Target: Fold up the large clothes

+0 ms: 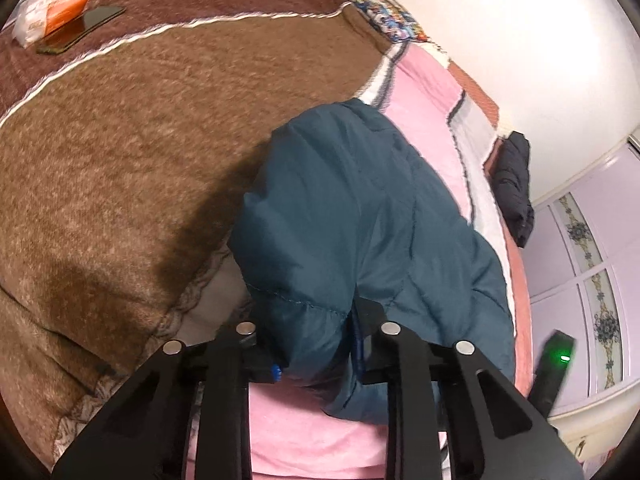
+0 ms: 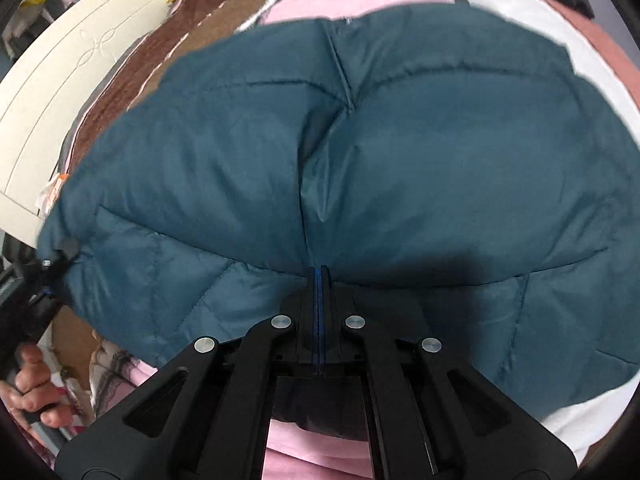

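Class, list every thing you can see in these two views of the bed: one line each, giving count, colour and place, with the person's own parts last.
Puffer jacket: one, teal, on the bed, near edge gripped.
Blanket: one, brown with white trim, left side of the bed.
Sheet: one, pink with grey and white bands, under the jacket.
Phone: one, dark, far left on the blanket.
Packet: one, orange and white, beside the phone.
Dark garment: one, black, far right edge of the bed.
Headboard: one, cream, left in the right wrist view.
Wardrobe doors: lilac, floral panels, right.
Left tool: one, black, jacket edge between its fingers.
Right tool: one, black, shut.
Hand: one, lower left.
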A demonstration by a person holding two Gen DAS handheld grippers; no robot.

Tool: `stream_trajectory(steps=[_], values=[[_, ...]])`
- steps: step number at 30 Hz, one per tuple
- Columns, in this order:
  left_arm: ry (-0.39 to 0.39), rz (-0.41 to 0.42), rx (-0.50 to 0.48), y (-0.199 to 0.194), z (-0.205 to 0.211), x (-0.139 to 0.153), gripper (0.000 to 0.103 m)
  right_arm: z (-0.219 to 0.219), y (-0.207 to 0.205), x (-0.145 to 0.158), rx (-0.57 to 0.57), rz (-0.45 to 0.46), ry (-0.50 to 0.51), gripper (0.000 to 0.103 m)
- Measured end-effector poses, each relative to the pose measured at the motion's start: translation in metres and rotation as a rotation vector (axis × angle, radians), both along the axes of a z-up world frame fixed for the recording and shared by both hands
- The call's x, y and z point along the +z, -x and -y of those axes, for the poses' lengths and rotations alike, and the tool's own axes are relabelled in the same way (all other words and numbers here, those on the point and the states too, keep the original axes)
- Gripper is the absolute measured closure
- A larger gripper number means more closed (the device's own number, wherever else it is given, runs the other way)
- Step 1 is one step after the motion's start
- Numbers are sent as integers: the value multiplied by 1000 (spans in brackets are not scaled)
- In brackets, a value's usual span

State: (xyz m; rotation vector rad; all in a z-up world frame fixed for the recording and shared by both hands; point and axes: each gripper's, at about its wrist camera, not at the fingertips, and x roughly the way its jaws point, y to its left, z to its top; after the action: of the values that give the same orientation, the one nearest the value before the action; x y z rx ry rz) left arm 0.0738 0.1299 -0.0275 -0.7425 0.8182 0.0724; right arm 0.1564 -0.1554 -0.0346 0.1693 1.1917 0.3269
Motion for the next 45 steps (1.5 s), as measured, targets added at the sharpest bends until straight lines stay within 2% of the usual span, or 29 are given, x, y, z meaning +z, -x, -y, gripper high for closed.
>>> stream_trajectory(steps=[6, 12, 13, 15, 17, 20, 24, 29, 33, 39, 43, 45], values=[[-54, 67, -54, 2, 22, 29, 82, 12, -13, -18, -5, -52, -63, 103], [-142, 132, -111, 7, 41, 51, 83, 22, -22, -7, -34, -121, -97, 103], [-154, 143, -113, 8, 42, 54, 83, 24, -22, 3, -35, -109, -102, 102], [-148, 152, -120, 8, 39, 54, 83, 27, -23, 36, -19, -1, -111, 102], [-136, 152, -121, 8, 36, 53, 83, 31, -35, 61, -26, 70, -102, 102], [-116, 158, -122, 9, 32, 51, 83, 29, -71, 72, -56, 76, -83, 102], [-119, 152, -130, 7, 33, 54, 83, 18, -136, 55, -114, 33, 2, 102], [-108, 150, -135, 5, 31, 54, 83, 2, -178, 23, -142, -39, 82, 102], [-101, 158, -152, 2, 29, 55, 84, -1, -175, 3, -119, -54, 117, 103], [-129, 176, -176, -3, 37, 61, 84, -9, -170, -8, -85, -20, 182, 103], [-139, 169, -170, -4, 38, 63, 84, -13, -165, -6, -85, -10, 235, 103], [-152, 163, -163, -2, 37, 65, 84, -10, -160, 6, -89, -2, 223, 103]])
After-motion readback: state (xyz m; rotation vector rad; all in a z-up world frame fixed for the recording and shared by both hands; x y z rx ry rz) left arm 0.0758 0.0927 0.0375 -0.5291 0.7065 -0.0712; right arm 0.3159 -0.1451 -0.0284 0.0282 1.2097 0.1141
